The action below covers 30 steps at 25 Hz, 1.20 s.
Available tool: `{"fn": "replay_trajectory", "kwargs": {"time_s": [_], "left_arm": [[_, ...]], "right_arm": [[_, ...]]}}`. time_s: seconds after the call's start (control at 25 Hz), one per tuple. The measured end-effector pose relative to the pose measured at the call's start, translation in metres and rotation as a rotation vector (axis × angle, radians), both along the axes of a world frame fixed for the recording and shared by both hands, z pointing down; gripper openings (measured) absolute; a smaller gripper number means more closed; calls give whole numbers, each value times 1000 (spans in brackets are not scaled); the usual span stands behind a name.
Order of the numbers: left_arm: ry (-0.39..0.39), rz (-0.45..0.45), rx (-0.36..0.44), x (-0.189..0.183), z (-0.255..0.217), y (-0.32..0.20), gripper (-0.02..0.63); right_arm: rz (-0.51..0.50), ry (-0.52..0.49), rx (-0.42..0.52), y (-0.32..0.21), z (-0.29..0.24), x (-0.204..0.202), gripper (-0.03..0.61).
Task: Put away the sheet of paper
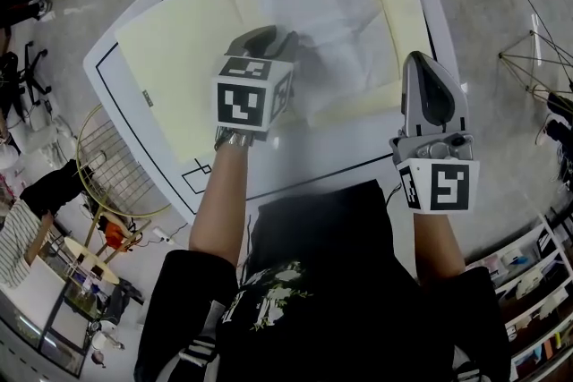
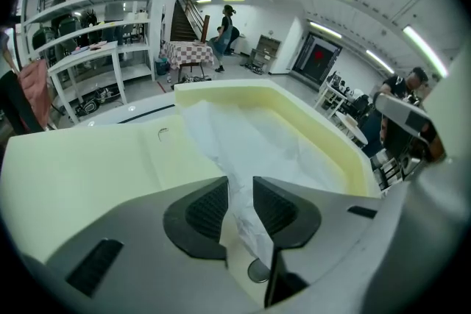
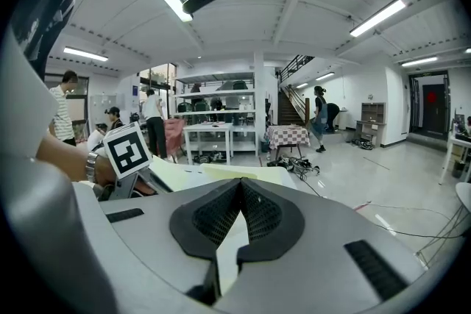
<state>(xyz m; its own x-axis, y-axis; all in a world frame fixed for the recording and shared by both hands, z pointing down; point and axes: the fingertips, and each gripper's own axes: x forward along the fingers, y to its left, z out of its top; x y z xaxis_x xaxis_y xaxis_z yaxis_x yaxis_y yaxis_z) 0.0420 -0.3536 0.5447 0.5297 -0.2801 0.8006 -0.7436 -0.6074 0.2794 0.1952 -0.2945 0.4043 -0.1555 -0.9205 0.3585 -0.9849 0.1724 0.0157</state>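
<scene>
One crumpled white sheet of paper [image 1: 336, 22] lies in the well of the pale yellow foam tray [image 1: 170, 58], seemingly its storage spot. At the tray's near edge the left gripper [image 2: 239, 191] stands released around a corner of the sheet (pads not pressing). The right gripper [image 3: 239, 195], clenched and empty, idles beside the tray.

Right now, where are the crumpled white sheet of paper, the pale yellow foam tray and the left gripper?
crumpled white sheet of paper [image 1: 336, 18]: head view, its middle, inside the tray.
pale yellow foam tray [image 1: 405, 22]: head view, its right rim.
left gripper [image 2: 239, 184]: left gripper view, midway between its open jaw tips.
</scene>
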Motion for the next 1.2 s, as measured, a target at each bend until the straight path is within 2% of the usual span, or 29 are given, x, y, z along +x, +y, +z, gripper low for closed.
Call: {"fn": "replay_trajectory", "kwargs": {"time_s": [0.24,0.56,0.68,0.96,1.2], "left_arm": [[-41,-18,19,-18,-3,-3,110],[-52,-17,47,-24,-18,8,110],[-52,-41,73,-34,-30,13,90],[-50,-134,164,-66,-71,26,3],[-60,-204,219,-95,-95,38,2]], "right_arm": [[-6,4,22,3,-10,1,-8],[-16,8,49,12,-21,-4,-8],[-37,7,67,9,-25,-12,-8],[-158,-9,110,-3,-38,-52,-8],[-280,-46,140,-16,-52,-95,-8]]}}
